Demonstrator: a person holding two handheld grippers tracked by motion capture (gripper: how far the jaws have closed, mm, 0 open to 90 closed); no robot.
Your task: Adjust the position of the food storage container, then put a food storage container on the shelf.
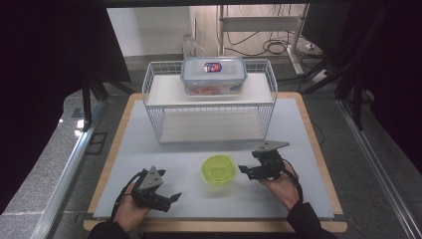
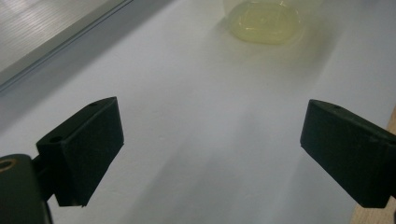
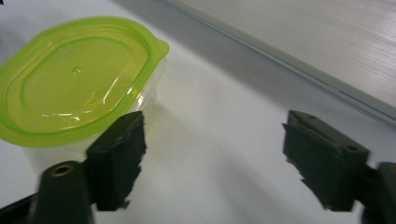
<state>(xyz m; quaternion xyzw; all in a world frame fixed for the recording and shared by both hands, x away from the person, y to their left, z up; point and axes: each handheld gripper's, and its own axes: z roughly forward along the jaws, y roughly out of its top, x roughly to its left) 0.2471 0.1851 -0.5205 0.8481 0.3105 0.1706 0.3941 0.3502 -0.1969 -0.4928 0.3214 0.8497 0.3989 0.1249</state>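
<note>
On the pale grey table mat (image 1: 149,144), the small clear plastic tub with a lime-green lid (image 1: 218,170) sits at lower centre. The right gripper (image 1: 245,171), jaws apart and empty, could nudge it. The left gripper (image 1: 175,197) is also parted and holds nothing.

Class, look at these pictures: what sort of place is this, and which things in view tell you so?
Probably a lab or workshop set up for recording handling tasks, not a home kitchen: a bare work table, loose cables on the floor behind it, and a hand-held left gripper and right gripper.
</note>
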